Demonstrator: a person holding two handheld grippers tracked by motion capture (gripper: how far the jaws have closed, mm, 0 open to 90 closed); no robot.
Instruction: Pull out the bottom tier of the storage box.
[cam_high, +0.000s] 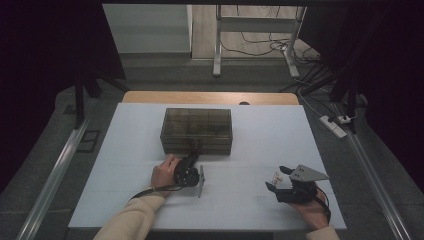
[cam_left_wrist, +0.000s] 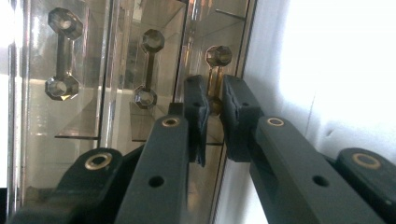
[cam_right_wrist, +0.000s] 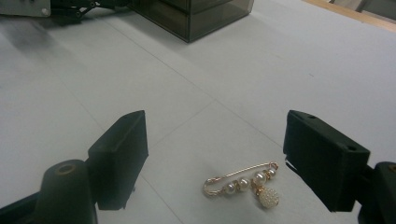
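— Where is the box sitting?

— The smoky see-through plastic box (cam_high: 197, 131) is sitting near the table's (cam_high: 125, 165) far edge, about midway along it. The left gripper (cam_left_wrist: 212, 100) is clenching a faceted, dumbbell-shaped handle (cam_left_wrist: 217, 70) on its front.

— And the other hand?

— The right gripper (cam_right_wrist: 215, 154) is resting released toward the near right corner, its jaws straddling a gold pin with pearl beads (cam_right_wrist: 247, 184) lying on the white sheet.
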